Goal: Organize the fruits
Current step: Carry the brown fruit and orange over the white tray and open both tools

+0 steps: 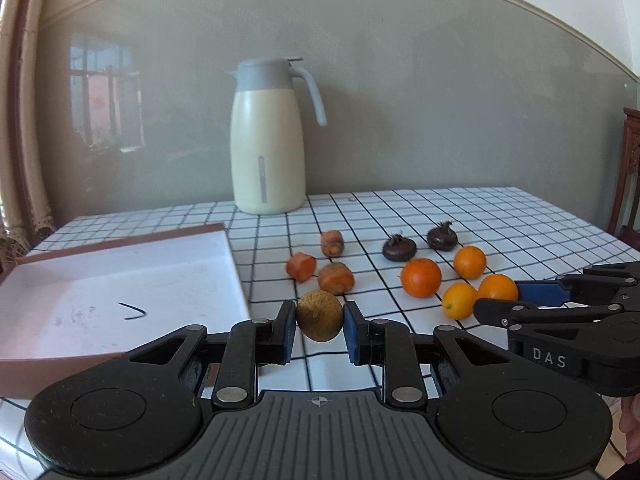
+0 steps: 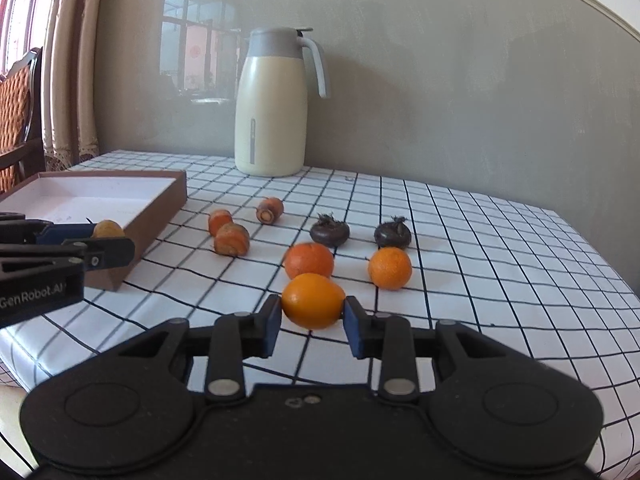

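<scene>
Fruits: brown kiwi (image 1: 319, 316) pinched between left gripper (image 1: 319, 330) jaws, lifted beside tray (image 1: 120, 280) near table's left edge | orange (image 2: 313, 300) pinched by right gripper (image 2: 312, 322) | other oranges, carrot pieces (image 1: 335, 278) mid-table (image 2: 500, 260)

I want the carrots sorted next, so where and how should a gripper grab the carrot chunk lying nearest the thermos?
Grip the carrot chunk across its short round body, not end to end. It lies on its side with one cut face turned toward the cameras, so come down from above with one finger on each curved flank. The tablecloth around it is bare, so the fingers likely have room.
</scene>
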`<state>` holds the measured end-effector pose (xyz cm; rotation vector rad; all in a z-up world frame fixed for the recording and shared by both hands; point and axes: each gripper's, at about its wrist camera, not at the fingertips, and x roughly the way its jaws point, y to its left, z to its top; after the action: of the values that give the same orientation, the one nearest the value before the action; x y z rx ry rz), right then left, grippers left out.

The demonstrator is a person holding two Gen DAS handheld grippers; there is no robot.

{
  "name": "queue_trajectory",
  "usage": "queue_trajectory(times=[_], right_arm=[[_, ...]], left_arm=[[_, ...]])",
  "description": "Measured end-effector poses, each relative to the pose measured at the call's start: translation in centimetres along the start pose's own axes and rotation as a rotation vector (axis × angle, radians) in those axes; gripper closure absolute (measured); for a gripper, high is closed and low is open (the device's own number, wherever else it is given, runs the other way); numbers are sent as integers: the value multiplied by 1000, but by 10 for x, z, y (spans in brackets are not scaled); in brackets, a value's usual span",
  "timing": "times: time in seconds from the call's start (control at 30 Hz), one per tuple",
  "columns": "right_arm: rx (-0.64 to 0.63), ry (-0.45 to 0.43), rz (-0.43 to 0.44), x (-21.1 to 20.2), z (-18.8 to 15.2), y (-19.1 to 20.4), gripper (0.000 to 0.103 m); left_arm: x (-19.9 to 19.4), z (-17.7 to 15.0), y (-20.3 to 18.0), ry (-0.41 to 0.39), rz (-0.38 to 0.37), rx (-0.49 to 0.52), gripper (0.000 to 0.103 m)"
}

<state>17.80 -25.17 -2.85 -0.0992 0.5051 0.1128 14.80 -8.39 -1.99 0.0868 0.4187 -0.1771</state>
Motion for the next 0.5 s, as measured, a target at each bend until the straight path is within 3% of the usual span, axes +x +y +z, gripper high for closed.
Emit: queue_trajectory(times=[0.2, 0.5], right_arm=[[-5, -54, 58, -9, 18, 19, 78], [-65, -123, 196, -1, 50, 78, 78]], left_arm=[[-18, 5, 34, -34, 69, -22, 77], [-38, 4, 104, -61, 212, -76, 77]])
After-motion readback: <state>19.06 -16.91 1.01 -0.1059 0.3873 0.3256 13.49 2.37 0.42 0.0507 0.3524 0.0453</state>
